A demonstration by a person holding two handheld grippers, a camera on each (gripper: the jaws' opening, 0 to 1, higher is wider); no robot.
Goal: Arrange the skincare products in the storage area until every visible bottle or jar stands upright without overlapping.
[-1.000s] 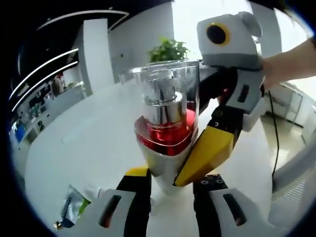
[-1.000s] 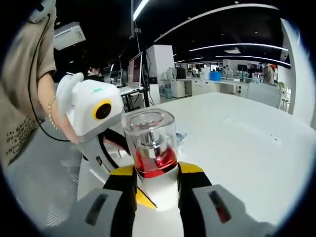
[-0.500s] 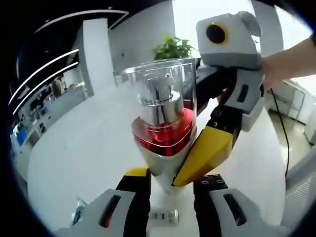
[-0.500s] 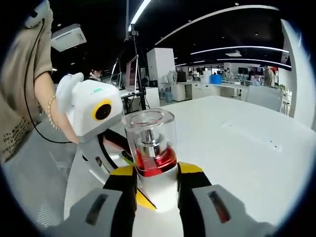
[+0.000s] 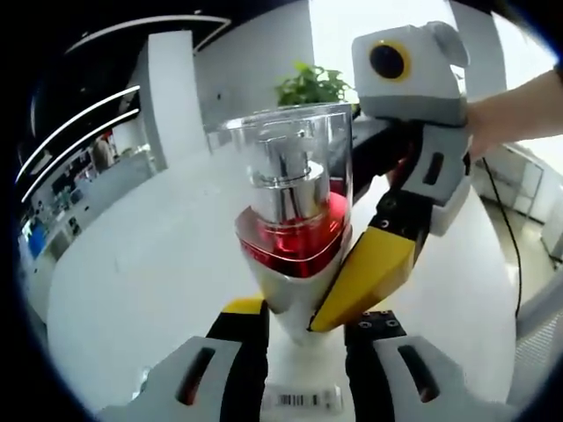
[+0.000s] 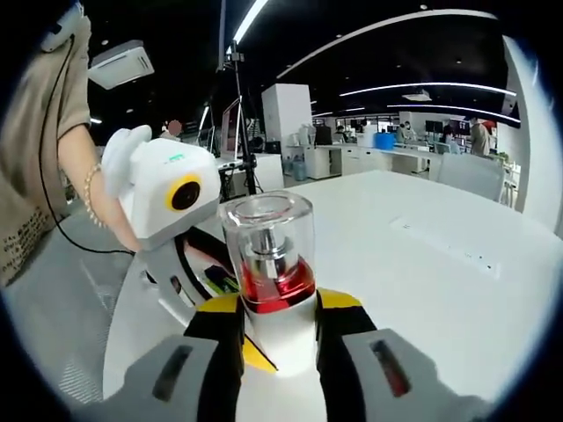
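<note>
A skincare bottle (image 5: 295, 246) with a white body, a red band and a clear cap over a silver pump stands upright between both grippers, above a white table (image 5: 123, 290). In the left gripper view my left gripper (image 5: 303, 321) holds its narrow lower body. The right gripper's yellow fingertip (image 5: 369, 272) presses the bottle's right side. In the right gripper view my right gripper (image 6: 277, 330) is shut on the white body of the bottle (image 6: 268, 264). The left gripper (image 6: 171, 202) reaches in from the left behind it.
A white item with a barcode label (image 5: 299, 400) lies below, between the left jaws. The white table (image 6: 422, 264) stretches far to the right. A person's arm (image 6: 88, 207) holds the left gripper. A green plant (image 5: 308, 88) and office desks stand beyond.
Both grippers keep hold of the bottle. The left view has drifted over the table: a green pouch left the bottom left and the barcode label came in between the jaws.
</note>
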